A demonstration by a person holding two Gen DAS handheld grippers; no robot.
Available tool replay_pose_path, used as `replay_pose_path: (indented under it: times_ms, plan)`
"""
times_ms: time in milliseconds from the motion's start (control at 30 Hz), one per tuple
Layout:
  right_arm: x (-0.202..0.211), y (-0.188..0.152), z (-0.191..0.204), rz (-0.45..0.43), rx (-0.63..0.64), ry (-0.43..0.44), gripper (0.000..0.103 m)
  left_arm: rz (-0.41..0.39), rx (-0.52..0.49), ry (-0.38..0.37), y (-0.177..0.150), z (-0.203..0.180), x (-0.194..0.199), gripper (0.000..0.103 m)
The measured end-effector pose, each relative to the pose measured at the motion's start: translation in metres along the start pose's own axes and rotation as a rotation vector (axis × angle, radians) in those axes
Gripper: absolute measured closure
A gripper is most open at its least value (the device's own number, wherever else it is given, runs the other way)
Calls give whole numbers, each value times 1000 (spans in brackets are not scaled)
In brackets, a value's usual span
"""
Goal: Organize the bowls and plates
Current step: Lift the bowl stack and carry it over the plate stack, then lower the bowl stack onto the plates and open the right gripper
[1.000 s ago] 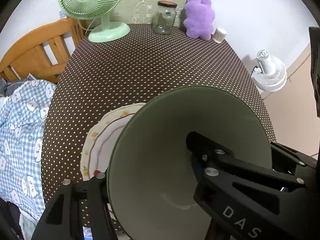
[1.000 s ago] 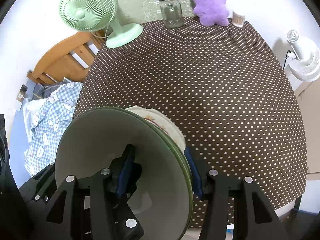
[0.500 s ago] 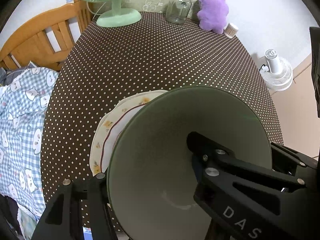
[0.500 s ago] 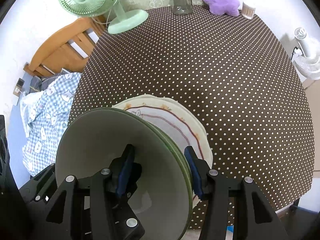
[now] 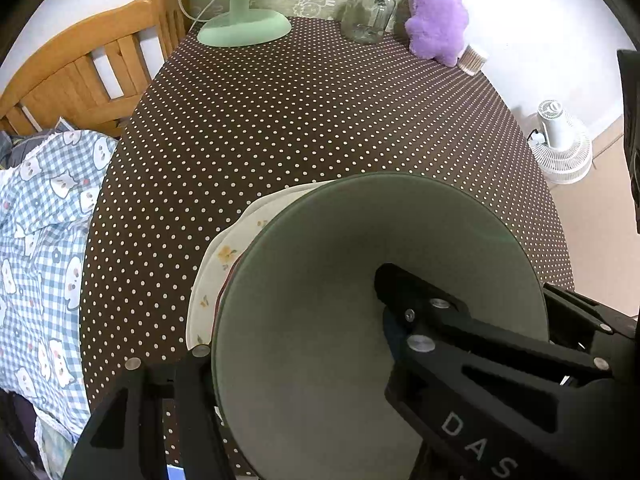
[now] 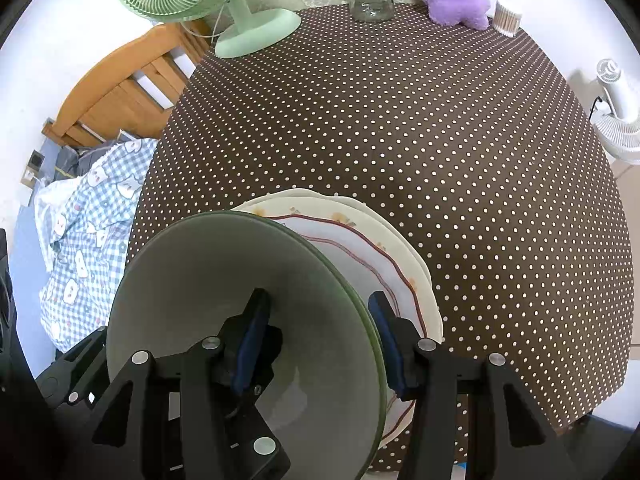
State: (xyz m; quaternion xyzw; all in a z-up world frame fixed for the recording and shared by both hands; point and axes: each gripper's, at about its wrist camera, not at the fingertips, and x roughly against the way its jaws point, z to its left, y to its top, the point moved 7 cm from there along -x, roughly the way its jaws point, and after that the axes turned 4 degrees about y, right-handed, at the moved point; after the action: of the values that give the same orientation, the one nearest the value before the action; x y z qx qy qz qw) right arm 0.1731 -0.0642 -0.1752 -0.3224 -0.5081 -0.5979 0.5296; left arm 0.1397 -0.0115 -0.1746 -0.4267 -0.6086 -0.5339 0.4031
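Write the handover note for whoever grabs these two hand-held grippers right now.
Left hand-held gripper: shut on the green bowl, one finger inside, one outside the rim.
Right hand-held gripper: shut on the opposite rim of the same bowl.
Bowl is held tilted above the stacked floral plates at the near edge of the dotted table.
Done: plates stacked.
Left: set the bowl down, probably on the stack, then release both.
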Motion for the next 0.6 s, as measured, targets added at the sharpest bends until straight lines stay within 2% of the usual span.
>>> replay_pose_path:
  times_ms: [233,400,467,533,600]
  plan:
    - [1,-1,1,-10,8,0,47,-13,-12,-9,-2,0,1,38]
    - [6,-4,2,-24,12,-15,46,-26,-24,7,-4,2,4,25]
    - [9,-5,2,-33,18,-32,43,-38,-33,19,-4,3,7,20]
    - [14,-5,0,-51,21,-57,36,-50,-36,24,-3,4,10,17]
    - [20,-5,0,-66,23,-68,35,-58,-42,36,-3,6,13,15]
